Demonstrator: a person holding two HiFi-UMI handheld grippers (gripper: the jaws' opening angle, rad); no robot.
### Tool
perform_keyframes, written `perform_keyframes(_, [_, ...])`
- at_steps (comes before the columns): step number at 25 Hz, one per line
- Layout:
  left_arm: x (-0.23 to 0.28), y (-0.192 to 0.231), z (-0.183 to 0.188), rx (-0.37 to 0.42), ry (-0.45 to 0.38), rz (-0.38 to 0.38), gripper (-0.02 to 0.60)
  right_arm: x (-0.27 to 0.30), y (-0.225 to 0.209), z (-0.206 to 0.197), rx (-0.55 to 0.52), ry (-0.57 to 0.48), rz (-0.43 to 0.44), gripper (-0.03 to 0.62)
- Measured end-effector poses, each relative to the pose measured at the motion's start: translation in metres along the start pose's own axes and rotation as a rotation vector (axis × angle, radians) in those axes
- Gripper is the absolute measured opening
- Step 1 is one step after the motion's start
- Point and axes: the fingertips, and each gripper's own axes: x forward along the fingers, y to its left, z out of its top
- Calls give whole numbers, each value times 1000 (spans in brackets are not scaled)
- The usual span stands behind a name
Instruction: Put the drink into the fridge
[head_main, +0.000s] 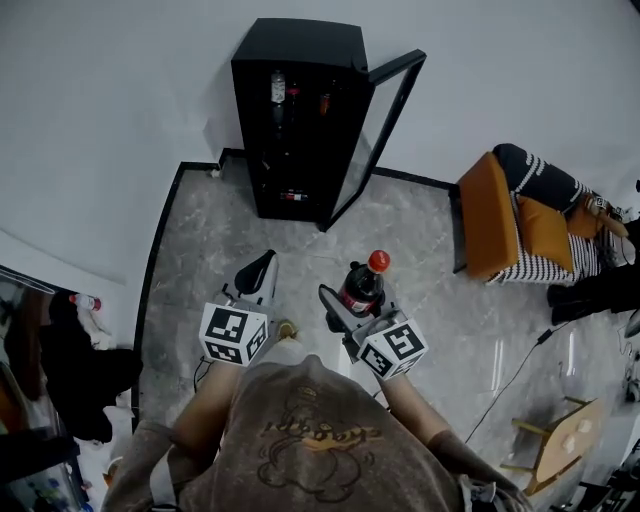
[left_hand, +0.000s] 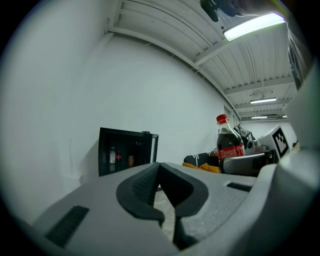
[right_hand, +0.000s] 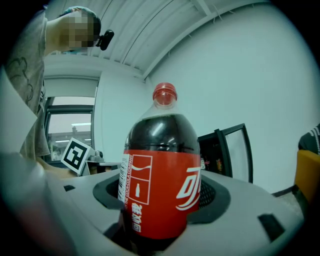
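The drink, a dark cola bottle (right_hand: 159, 182) with a red label and red cap, stands upright between the jaws of my right gripper (right_hand: 162, 200). They pinch it at the label, one padded jaw on each side of the body. In the head view I carry it in the air in front of my chest, above the grey marble floor (head_main: 430, 250), not resting on anything.

My left gripper (left_hand: 160, 169) hangs just beside it. Its jaws are pressed together at the tips, and nothing is between them.

Ahead, against the white wall, is the black fridge (head_main: 292, 130). Its glass door (head_main: 388, 125) is swung wide open to the right, and a few bottles (head_main: 279, 88) already stand on the shelves inside. There is bare floor between me and the fridge, and the bottle is well apart from it. An orange chair (head_main: 490, 215) with a striped cushion stands off to the right, out of the path.

As I judge it, the pick-up is done, and the door needs no opening. The carry is not finished. I have to bring the bottle to the opening, find a free spot on a shelf, set it down upright and let go. I cannot tell from here which shelf has room.
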Motion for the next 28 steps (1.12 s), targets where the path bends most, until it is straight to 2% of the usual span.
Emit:
perform_keyframes(10, [63,71,24,-11,3,-34,6,91,-42,21,-15,-13,-9,319])
perform_keyframes(18, [99,91,27,-31,12,-45,6,129,-78,20,-29,21,-38,319])
perform_keyframes(28, [163,125,43,-10,-6,-50,6,201,-130,28,-55,5,8,319])
